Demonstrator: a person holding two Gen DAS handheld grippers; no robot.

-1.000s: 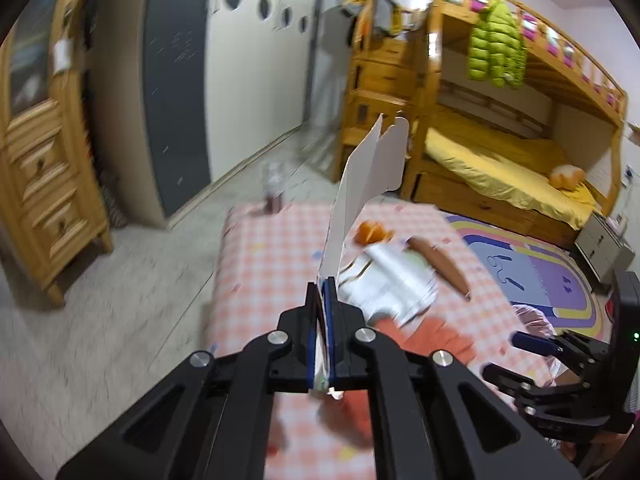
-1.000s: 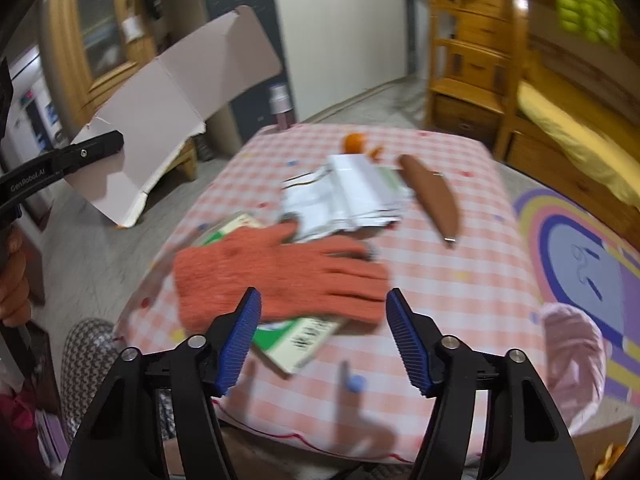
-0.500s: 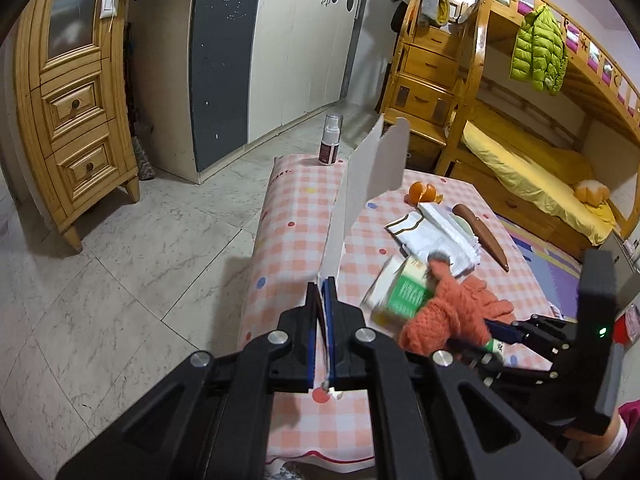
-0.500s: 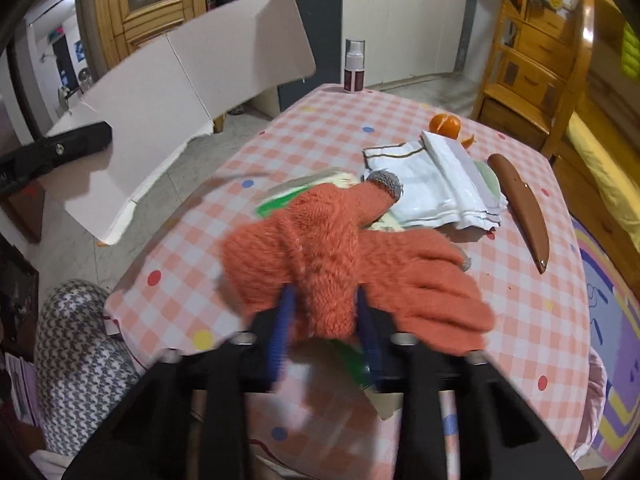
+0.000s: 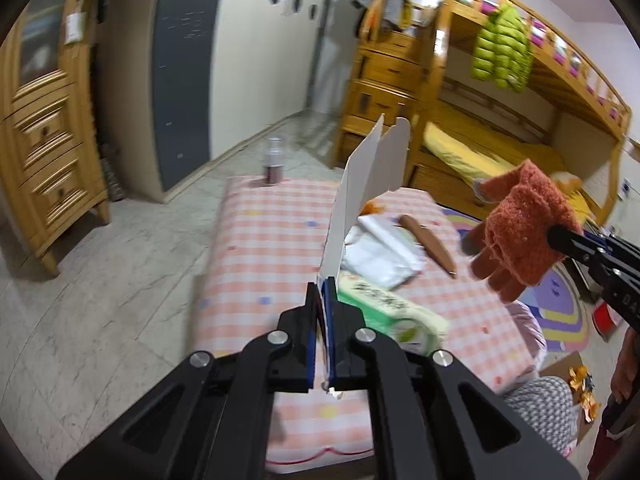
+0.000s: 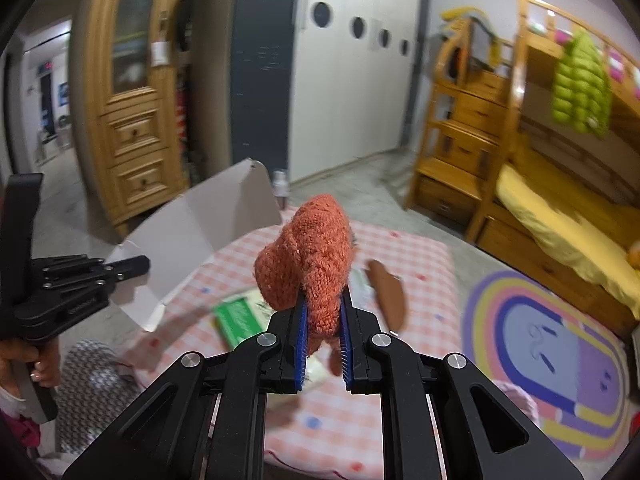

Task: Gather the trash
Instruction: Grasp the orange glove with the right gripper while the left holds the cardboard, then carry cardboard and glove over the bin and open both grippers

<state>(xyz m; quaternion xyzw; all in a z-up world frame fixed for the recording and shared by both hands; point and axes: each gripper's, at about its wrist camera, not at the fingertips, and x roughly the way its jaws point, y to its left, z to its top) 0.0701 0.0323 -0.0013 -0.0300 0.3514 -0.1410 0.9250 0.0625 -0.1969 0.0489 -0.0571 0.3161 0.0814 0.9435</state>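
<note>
Gripping orange glove (image 6: 310, 256), right tongs (image 6: 323, 346); left tongs (image 5: 324, 316) pinching cardboard (image 5: 362, 184).

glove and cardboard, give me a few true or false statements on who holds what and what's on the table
1. The right gripper holds the orange glove. True.
2. The glove lies on the table. False: it hangs in the air.
3. The left gripper is shut on the cardboard. True.
4. The green pack is in the left gripper. False: it lies on the table.
5. A bottle stands at the table's far end. True.
</note>
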